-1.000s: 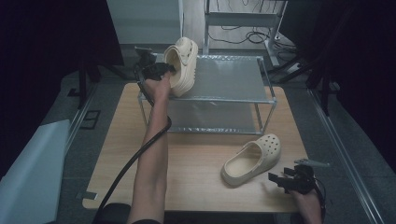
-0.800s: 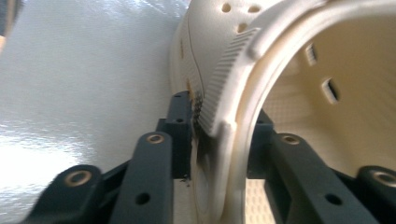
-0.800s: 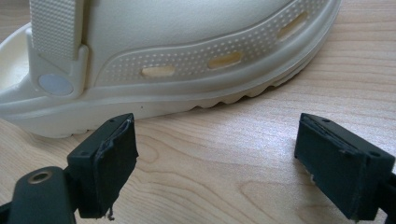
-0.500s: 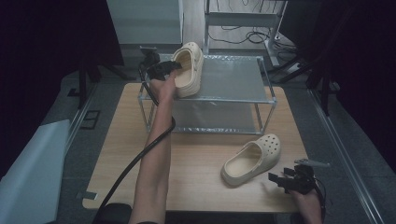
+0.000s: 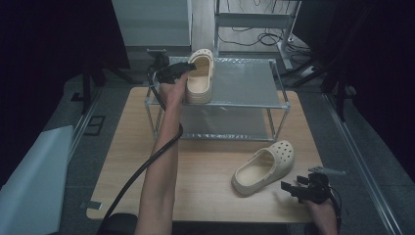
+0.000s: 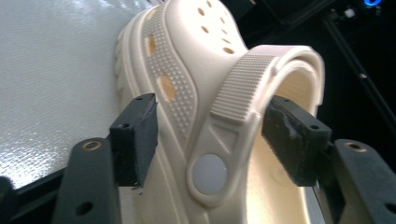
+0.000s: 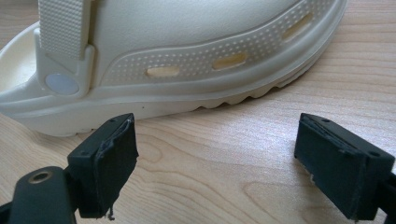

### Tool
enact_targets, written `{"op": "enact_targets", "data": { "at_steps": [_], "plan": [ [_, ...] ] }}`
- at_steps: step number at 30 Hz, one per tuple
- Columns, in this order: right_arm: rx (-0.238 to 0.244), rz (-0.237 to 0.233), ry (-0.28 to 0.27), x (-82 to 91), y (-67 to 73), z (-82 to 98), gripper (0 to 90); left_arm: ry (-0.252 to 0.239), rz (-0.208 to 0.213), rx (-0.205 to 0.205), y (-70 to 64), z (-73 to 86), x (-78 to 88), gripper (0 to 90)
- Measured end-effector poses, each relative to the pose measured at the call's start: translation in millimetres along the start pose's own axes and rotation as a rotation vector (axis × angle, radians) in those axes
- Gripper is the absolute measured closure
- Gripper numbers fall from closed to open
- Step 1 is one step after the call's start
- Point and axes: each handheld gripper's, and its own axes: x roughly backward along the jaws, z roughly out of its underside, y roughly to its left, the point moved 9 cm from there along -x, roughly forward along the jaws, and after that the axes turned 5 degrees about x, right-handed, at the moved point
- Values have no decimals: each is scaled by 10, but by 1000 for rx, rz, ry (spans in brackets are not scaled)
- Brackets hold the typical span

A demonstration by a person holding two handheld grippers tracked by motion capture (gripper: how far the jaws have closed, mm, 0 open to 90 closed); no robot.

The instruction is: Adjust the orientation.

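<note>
While jaws have just been opening, left gripper (image 6: 210, 135) released, straddling clog (image 6: 196, 84) heel on rack (image 5: 244, 83)

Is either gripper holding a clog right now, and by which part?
Nothing is held. The left gripper, jaws just opened, straddles the shelf clog's heel side without pressing; the right gripper is open beside the table clog.

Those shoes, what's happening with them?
A person is putting cream clogs on a metal shoe rack. The left gripper has just been opening around the side wall of the clog on the top shelf; its pads now stand off it. The other clog lies on the wooden table, and the right gripper waits open beside it.
</note>
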Motion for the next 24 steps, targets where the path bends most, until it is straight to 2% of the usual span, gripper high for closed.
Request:
{"op": "enact_targets", "data": {
  "at_steps": [6,9,14,24],
  "plan": [
    [1,0,2,-3,5,0,128,27,14,-46,-25,17,66,275],
    [3,0,4,-7,5,1,128,67,30,-74,-36,54,92,222],
    [6,-1,5,-9,5,2,129,96,44,-118,-48,90,144,159],
    [11,-1,3,-12,7,-1,129,95,96,-119,-93,96,288,143]
  ]
}}
